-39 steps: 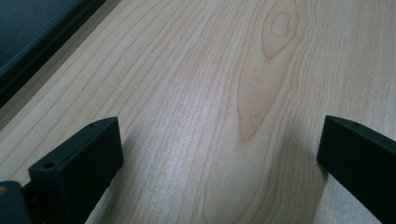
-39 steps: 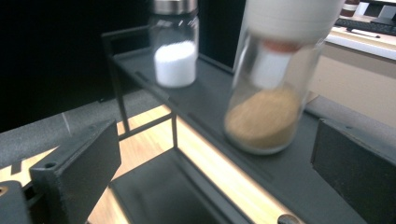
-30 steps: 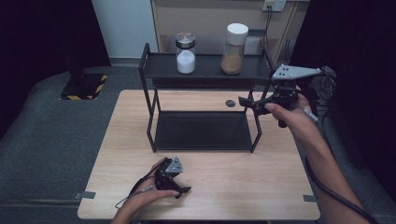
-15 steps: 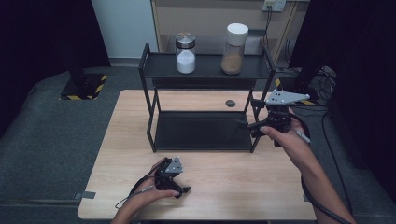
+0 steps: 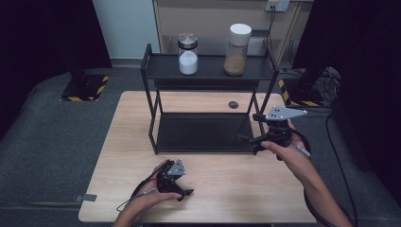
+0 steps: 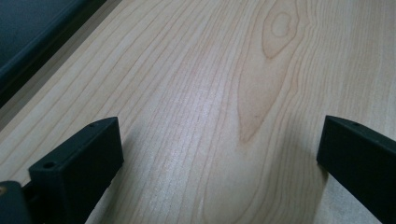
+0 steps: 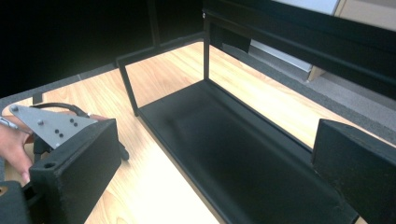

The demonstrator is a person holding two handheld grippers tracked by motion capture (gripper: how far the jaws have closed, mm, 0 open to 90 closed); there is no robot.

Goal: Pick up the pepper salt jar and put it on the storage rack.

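Since the earlier frames the right gripper point(image 5: 254, 127) has dropped from beside the rack's point(image 5: 208, 71) top shelf to the bottom shelf's right end, at about 3 o'clock on the table point(image 5: 265, 189). Its jaws are spread wide, holding nothing. The left gripper point(image 5: 182, 189) stays low at 6 o'clock, jaws wide apart and empty; two jars point(image 5: 188, 53) stand on the top shelf.

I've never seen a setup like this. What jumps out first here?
A black two-tier metal rack stands at the back of a pale wooden table, with two jars on its top shelf: white powder left, brown powder right. A person's hands hold two black grippers, the left gripper near the table's front edge, the right gripper beside the rack.
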